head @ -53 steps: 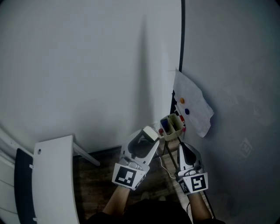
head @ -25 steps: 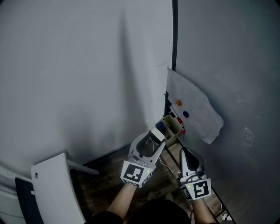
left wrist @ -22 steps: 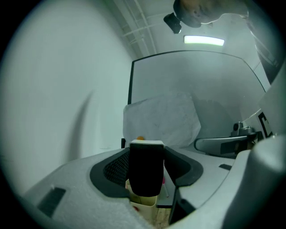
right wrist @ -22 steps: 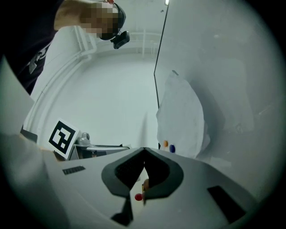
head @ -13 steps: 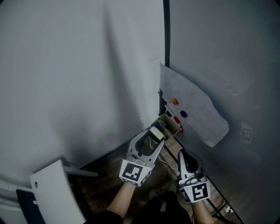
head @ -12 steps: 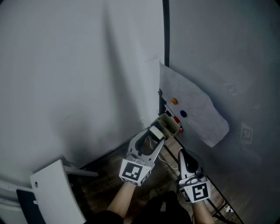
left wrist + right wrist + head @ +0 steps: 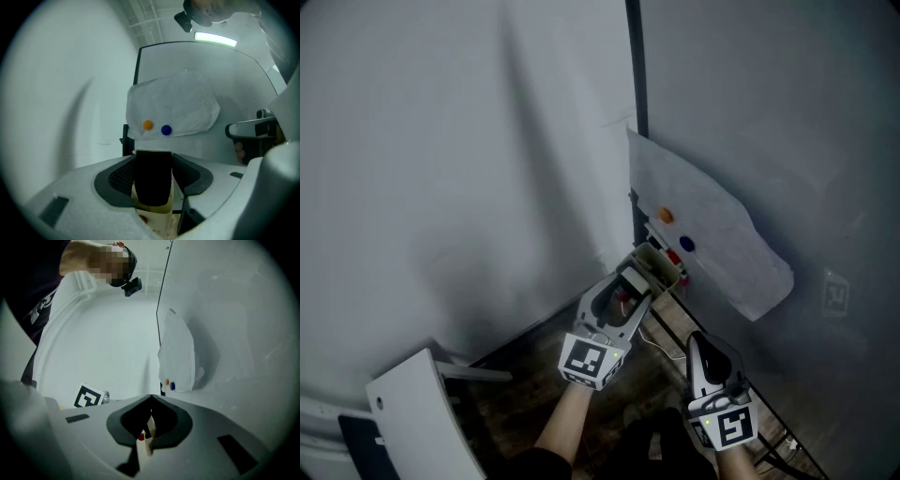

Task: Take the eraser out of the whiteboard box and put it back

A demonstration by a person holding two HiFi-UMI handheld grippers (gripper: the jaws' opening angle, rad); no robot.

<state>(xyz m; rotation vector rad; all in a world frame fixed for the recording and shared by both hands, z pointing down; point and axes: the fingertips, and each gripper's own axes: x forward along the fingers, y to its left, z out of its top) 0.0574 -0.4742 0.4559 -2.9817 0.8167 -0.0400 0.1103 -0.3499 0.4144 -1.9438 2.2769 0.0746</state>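
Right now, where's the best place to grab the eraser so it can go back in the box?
Grab it by its two long, narrow sides, coming from the side away from the box. That is how the left gripper is shut on the eraser now, right by the whiteboard box. A block with flat sides probably sits steady between the jaws, and its end is free to slide into the open top.

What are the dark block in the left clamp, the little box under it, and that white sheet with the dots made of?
Eraser: dark matte face, probably felt, on a pale hard back, likely plastic.
Box: smooth cream walls, seemingly plastic.
Sheet: thin, creased, one corner lifting, so paper or tissue; the pictures do not show which.
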